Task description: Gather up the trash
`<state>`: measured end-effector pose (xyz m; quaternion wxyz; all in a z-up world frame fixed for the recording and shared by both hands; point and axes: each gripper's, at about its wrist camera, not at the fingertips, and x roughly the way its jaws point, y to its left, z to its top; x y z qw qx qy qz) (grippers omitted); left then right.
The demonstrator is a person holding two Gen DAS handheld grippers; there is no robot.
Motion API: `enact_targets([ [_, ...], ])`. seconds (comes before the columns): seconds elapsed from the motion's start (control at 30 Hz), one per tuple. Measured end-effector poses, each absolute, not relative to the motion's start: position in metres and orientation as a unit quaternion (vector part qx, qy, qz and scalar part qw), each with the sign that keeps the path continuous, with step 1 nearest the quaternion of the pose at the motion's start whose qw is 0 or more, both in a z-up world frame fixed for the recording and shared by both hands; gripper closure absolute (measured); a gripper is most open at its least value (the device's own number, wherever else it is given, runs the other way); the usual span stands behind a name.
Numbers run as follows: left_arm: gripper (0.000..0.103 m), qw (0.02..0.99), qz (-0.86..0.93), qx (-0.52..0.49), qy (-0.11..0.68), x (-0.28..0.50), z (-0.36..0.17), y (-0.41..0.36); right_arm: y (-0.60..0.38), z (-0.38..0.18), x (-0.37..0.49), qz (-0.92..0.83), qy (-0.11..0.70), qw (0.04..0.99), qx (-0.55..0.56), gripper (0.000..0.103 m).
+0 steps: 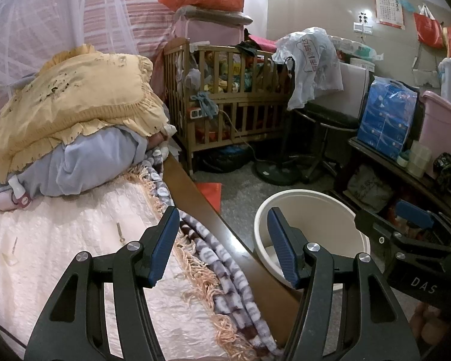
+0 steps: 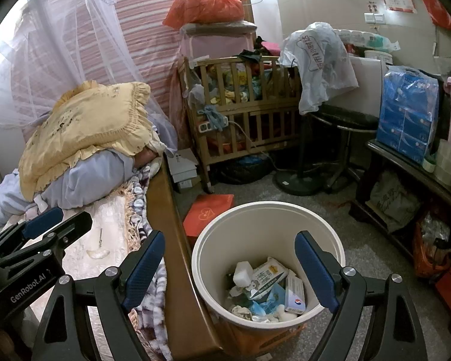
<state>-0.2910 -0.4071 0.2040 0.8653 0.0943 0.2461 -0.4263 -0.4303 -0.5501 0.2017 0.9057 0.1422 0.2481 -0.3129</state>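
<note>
Hovering released and empty, the left tool [image 1: 224, 246] straddles the bed edge; a small pale scrap [image 1: 10, 259] lies lower left on the bed [image 1: 75, 240]. The right tool [image 2: 230, 273], also spread, hangs over the bin [image 2: 207, 240].

Both tools [image 1: 222, 246] [image 2: 230, 267] agape (nothing held)
</note>
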Motion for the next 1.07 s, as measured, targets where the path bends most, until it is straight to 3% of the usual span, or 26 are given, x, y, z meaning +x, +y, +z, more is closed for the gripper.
enact_targets([
  [1.07, 0.043, 0.854, -0.438, 0.088, 0.266, -0.284, 0.198, -0.402, -0.545, 0.192, -0.419, -0.299, 0.267, 0.906, 0.133, 0.016],
])
